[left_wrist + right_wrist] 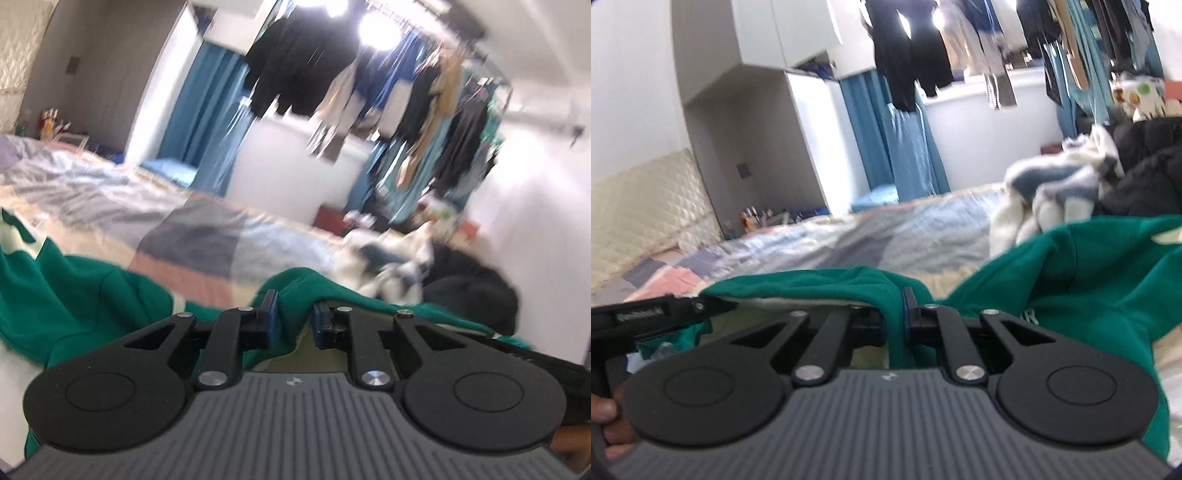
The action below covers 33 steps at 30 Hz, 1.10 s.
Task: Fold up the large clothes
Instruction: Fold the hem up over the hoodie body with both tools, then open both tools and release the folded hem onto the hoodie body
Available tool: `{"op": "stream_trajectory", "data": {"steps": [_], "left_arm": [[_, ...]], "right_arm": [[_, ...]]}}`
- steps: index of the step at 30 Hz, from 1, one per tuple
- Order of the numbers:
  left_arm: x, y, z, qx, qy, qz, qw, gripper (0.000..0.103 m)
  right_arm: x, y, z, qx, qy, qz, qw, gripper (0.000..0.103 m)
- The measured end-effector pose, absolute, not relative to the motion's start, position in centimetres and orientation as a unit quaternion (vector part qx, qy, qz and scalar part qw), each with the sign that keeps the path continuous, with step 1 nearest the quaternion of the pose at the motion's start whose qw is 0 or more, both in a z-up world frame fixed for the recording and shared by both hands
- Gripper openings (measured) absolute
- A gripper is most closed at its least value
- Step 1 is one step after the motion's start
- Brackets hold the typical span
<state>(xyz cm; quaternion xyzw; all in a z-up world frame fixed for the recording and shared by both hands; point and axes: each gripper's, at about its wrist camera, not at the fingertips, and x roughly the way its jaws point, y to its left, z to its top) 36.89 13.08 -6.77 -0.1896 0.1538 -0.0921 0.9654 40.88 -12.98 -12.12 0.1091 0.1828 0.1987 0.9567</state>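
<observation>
A large green garment [66, 295] with pale trim is held up over a bed. My left gripper [294, 317] is shut on a bunched fold of the green cloth, which drapes left and right of the fingers. In the right wrist view my right gripper [895, 317] is shut on another fold of the same green garment [1089, 280], with cloth hanging down between the fingers. The left gripper's body [646, 317] shows at the left edge of that view, close beside the right one.
The bed has a patchwork quilt [207, 236] [886, 236]. A white and grey heap of clothes [391, 258] [1052, 184] and a black garment [476, 288] [1145, 173] lie at its far right. Clothes hang on a rail [303, 70] by blue curtains [882, 136].
</observation>
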Motion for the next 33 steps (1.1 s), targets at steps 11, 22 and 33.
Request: {"op": "stream_trajectory", "data": {"steps": [11, 22, 33], "left_arm": [[26.0, 12.7, -5.6, -0.188, 0.163, -0.119, 0.961, 0.018], [19.9, 9.2, -11.9, -0.178, 0.339, -0.088, 0.920, 0.017], [17.7, 12.1, -11.1, -0.248, 0.337, -0.105, 0.902, 0.059]], "right_arm": [[33.7, -13.6, -10.1, 0.064, 0.206, 0.237, 0.947, 0.010], [30.7, -14.1, -13.7, 0.032, 0.362, 0.204, 0.909, 0.010], [29.2, -16.7, -13.8, 0.127, 0.399, 0.229, 0.879, 0.066]]}}
